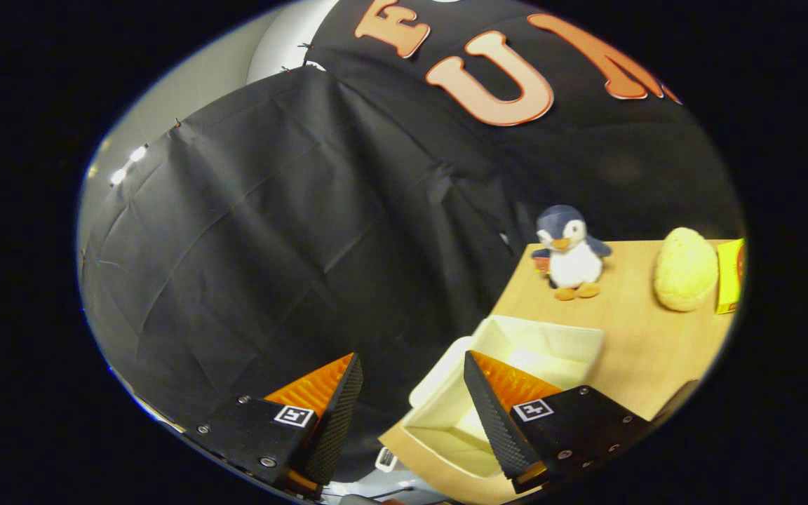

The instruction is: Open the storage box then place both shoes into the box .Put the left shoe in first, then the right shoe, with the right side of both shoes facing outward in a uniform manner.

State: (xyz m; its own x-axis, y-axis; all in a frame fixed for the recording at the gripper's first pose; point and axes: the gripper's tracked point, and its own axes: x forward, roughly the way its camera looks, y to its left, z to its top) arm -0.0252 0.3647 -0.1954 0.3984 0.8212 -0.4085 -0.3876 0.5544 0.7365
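Storage box point(516, 365), rectangular, open-topped, beyond spread fingers point(412, 366)

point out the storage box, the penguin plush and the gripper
storage box point(572, 335): gripper view, far rim of the open box, partly behind one finger
penguin plush point(575, 263): gripper view, its white belly, beyond the box
gripper point(414, 372): gripper view, open gap midway between the fingertips, holding nothing

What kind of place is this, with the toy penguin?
Probably a recording booth: black cloth wall behind a wooden table set with a toy penguin and an open storage box. The tongs hang open, holding nothing.
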